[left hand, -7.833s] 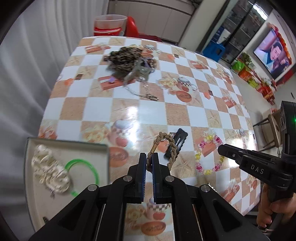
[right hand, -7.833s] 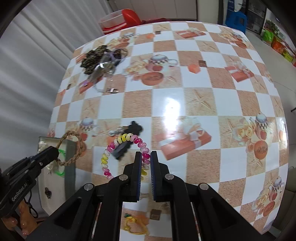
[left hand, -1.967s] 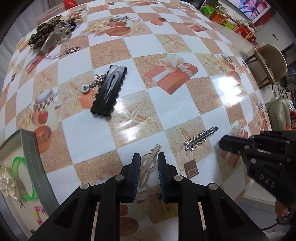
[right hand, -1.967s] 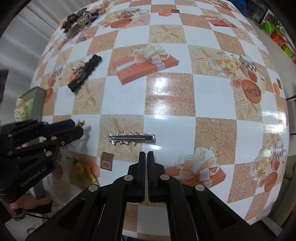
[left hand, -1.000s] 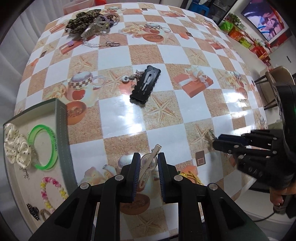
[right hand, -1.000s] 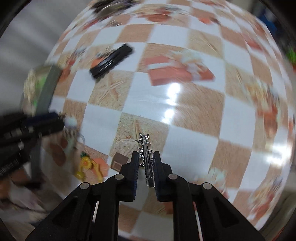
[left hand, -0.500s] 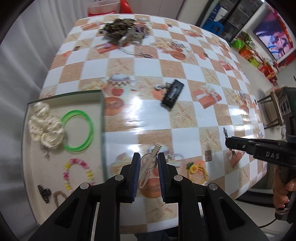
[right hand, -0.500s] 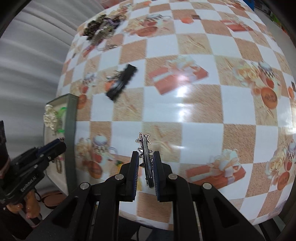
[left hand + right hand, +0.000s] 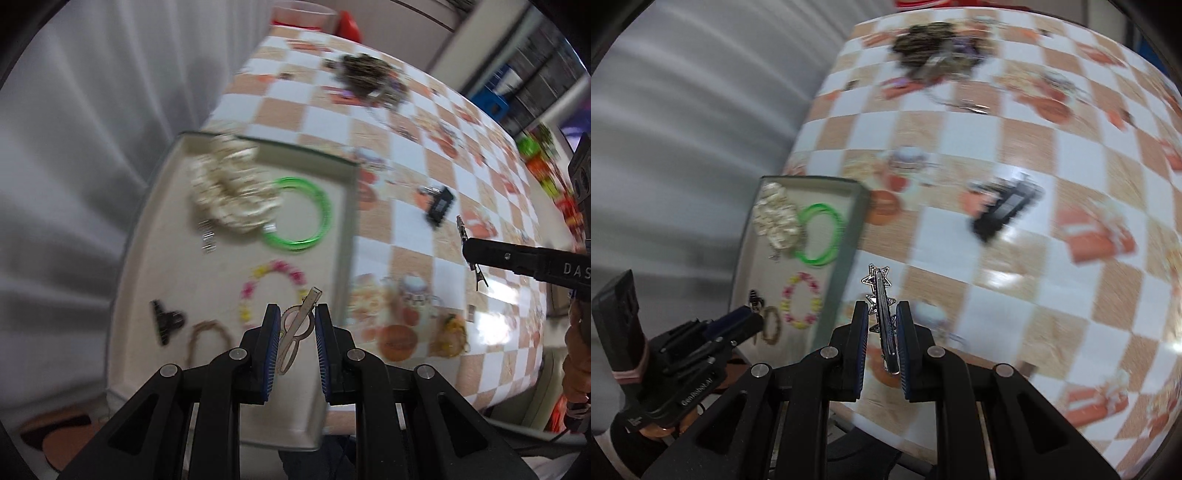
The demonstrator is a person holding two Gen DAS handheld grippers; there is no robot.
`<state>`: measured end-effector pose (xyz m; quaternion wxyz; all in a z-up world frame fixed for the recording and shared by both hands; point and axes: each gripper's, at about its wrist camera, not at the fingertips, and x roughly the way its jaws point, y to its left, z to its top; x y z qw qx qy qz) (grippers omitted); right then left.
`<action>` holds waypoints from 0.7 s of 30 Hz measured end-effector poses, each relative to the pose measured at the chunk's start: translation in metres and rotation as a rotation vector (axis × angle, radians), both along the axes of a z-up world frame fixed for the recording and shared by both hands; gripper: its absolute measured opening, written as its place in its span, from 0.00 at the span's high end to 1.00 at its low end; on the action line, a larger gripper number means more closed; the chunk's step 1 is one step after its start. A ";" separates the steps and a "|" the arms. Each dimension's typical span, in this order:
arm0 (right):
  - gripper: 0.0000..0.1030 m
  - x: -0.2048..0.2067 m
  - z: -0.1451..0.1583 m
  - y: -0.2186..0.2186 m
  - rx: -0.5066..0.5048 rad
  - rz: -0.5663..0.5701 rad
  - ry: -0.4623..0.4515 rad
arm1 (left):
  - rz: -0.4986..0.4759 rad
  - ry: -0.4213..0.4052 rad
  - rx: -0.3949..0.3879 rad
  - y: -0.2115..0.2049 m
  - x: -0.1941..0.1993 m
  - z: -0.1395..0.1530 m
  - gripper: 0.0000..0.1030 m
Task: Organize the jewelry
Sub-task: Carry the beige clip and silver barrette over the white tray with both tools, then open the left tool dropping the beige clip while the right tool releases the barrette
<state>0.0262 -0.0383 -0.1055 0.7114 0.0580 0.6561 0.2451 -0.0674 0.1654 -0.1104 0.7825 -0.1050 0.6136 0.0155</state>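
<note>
Grippers both held hair clips: left gripper [image 9: 295,332] pinched a beige clip [image 9: 298,332] above the tray [image 9: 343,236]; right gripper [image 9: 882,332] pinched a silver star clip [image 9: 881,310] over the table [image 9: 997,295] beside the tray's edge.

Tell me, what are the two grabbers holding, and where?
Left gripper: beige flat hair clip, around its looped middle. Right gripper: silver star-studded hair clip, by its lower half.

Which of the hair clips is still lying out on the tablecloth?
The black rectangular clip. The beige clip is in the left gripper, the silver star clip in the right gripper.
</note>
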 end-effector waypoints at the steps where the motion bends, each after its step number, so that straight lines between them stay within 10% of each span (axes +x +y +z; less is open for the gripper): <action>1: 0.84 0.000 0.000 0.010 0.003 0.019 0.001 | 0.022 0.001 0.002 0.008 -0.003 -0.001 0.76; 21: 0.84 0.035 -0.061 0.134 -0.098 0.142 0.030 | 0.185 0.040 0.084 0.085 0.024 -0.065 0.76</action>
